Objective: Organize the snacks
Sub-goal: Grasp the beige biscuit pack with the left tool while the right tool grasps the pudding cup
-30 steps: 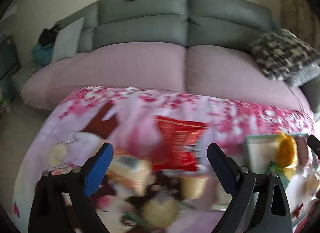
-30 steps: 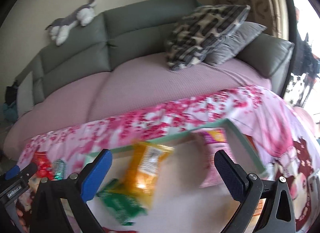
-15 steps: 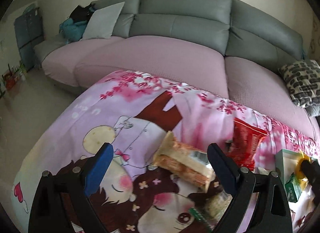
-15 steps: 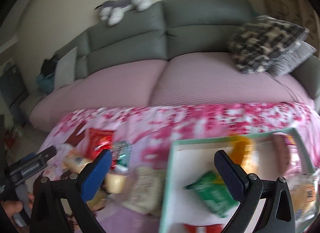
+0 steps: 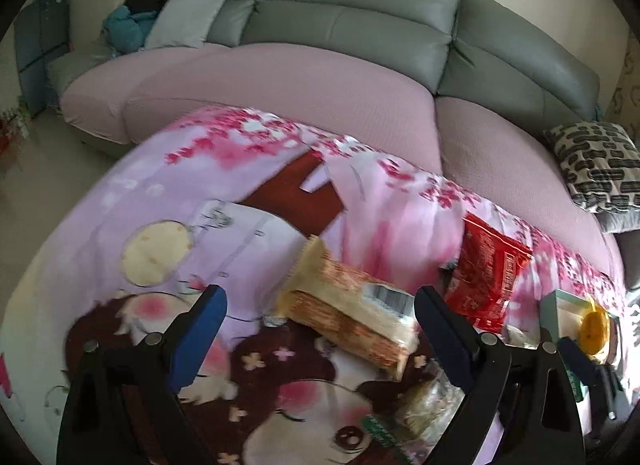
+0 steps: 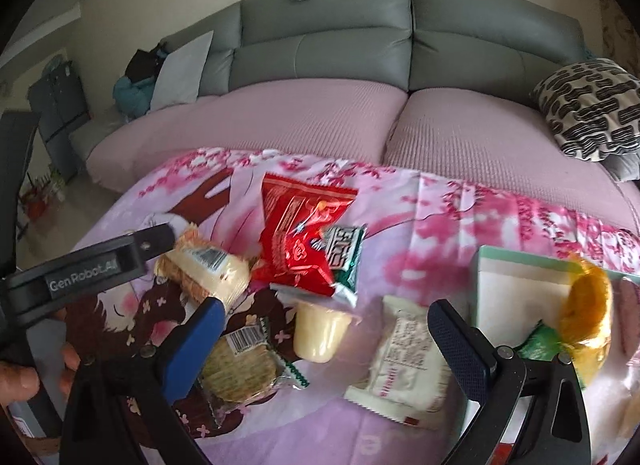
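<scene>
Left wrist view: left tongs [image 5: 318, 307] released above orange cracker pack [image 5: 348, 315]; right tongs [image 6: 326, 319] likewise released.

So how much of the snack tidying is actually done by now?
Partly. The tray already holds a yellow packet and a green one. Both grippers, left and right, are open and empty. The red bag, pudding cup and white packet wait on the cloth.
</scene>
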The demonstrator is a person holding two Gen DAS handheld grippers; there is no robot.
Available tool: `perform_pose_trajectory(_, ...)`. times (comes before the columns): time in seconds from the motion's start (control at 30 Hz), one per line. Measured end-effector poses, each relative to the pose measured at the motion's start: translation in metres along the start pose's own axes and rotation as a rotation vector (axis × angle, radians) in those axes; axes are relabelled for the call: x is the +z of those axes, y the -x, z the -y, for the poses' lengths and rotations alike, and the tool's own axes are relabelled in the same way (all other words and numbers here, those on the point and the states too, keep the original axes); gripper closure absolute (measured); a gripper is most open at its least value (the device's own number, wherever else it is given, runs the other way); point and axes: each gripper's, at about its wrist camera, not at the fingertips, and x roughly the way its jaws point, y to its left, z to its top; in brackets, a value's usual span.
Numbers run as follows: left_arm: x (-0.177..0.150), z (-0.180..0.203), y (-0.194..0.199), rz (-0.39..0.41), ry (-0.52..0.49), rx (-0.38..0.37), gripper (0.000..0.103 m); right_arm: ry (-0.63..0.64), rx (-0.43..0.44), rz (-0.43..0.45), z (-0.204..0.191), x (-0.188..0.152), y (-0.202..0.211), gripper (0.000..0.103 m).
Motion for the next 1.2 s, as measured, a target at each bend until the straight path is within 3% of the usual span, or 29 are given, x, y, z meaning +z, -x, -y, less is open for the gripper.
perform_pose_trajectory(0.17,-0.004,0.01,-0.02,-0.055,0.0,-0.045,0.008,0.012,-0.008,-0.024,-0.004,-0.004,-0.011,0.014)
perform_pose_trajectory(0.3,-0.006,0.006,-0.034,-0.078,0.057,-0.051,0.008,0.013,-0.003,-0.049,-0.004,-0.007,-0.02,0.023)
perform_pose_trajectory(0.63,-0.009,0.01,-0.038,-0.039,0.069,-0.028,0.008,0.003,0.004,-0.088,-0.002,-0.012,-0.034,0.041)
perform_pose_trajectory(1.2,-0.008,-0.003,-0.035,-0.052,0.096,0.002,0.008,-0.004,0.016,-0.097,0.0,-0.012,-0.038,0.044)
